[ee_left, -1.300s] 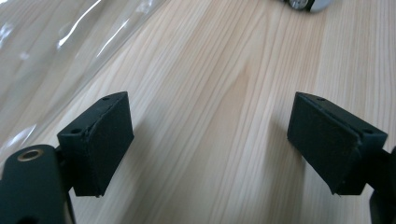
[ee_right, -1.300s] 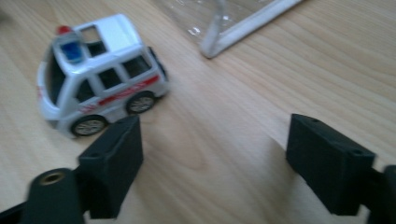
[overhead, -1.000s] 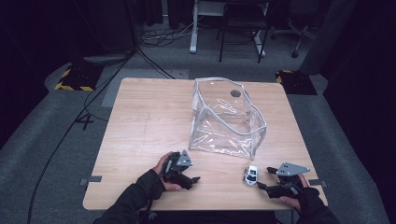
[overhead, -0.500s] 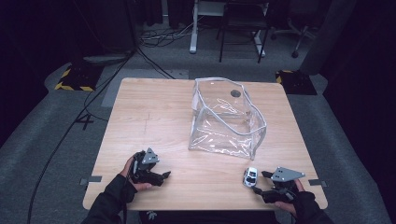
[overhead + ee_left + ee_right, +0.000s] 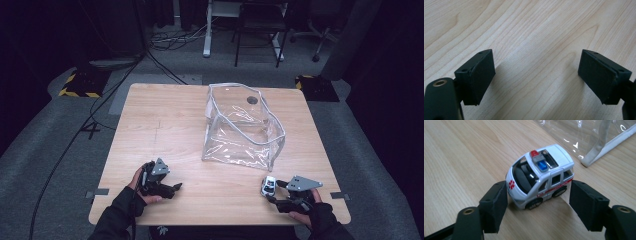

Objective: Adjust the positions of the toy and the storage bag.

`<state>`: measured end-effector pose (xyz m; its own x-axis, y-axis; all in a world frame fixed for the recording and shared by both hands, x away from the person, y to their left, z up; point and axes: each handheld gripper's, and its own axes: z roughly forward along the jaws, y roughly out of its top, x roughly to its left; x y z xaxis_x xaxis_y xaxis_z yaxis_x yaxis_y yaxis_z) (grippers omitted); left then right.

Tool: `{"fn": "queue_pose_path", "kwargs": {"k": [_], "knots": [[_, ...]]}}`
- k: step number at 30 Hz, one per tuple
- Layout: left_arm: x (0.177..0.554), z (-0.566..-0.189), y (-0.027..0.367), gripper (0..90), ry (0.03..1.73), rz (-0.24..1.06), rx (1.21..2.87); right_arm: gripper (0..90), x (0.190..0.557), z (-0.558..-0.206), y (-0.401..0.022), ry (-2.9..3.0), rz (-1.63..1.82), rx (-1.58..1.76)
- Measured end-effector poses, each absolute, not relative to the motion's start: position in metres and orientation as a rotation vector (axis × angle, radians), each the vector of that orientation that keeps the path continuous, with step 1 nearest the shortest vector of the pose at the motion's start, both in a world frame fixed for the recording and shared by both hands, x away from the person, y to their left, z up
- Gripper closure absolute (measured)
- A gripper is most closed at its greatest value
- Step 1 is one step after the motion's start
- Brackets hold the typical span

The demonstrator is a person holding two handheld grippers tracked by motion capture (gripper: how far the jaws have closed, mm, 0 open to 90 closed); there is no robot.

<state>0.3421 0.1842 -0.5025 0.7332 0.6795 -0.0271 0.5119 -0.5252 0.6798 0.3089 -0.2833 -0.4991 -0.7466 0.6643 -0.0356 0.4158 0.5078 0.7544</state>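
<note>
A small white toy ambulance (image 5: 269,185) (image 5: 541,176) with a red and blue light bar stands on the wooden table (image 5: 165,120) near the front right edge. My right gripper (image 5: 274,192) (image 5: 539,195) lies low behind it, and its jaws have just been closing with the ambulance between them. The left pad sits at the car's nose and a thin gap shows at the right pad. My left gripper (image 5: 173,189) (image 5: 535,72) rests near the front left edge, open over bare wood with nothing between its pads.
A clear plastic pouch (image 5: 245,127) (image 5: 604,142) with a white-trimmed rim stands open in the middle of the table, just beyond the ambulance. Dark floor, cables and chair legs lie beyond the far edge.
The left hand slid leftward along the front edge, then stayed put. The right gripper's jaws drew in around the toy ambulance while that hand barely shifted.
</note>
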Motion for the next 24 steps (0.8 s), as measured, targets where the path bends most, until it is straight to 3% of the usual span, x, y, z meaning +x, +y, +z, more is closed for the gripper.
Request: {"fn": "queue_pose_path", "kwargs": {"k": [7, 13, 24], "knots": [[0.342, -0.503, 0.184, 14.4, 0.896, 0.315, 2.246, 24.0, 0.308, -0.5, -0.263, 2.414, 1.055, 0.966], [0.342, -0.503, 0.184, 14.4, 0.894, 0.316, 2.246, 25.1, 0.312, -0.501, -0.238, 2.429, 1.051, 0.913], [0.342, -0.503, 0.184, 14.4, 0.894, 0.316, 2.246, 22.0, 0.315, -0.501, -0.258, 2.399, 1.036, 0.927]]}}
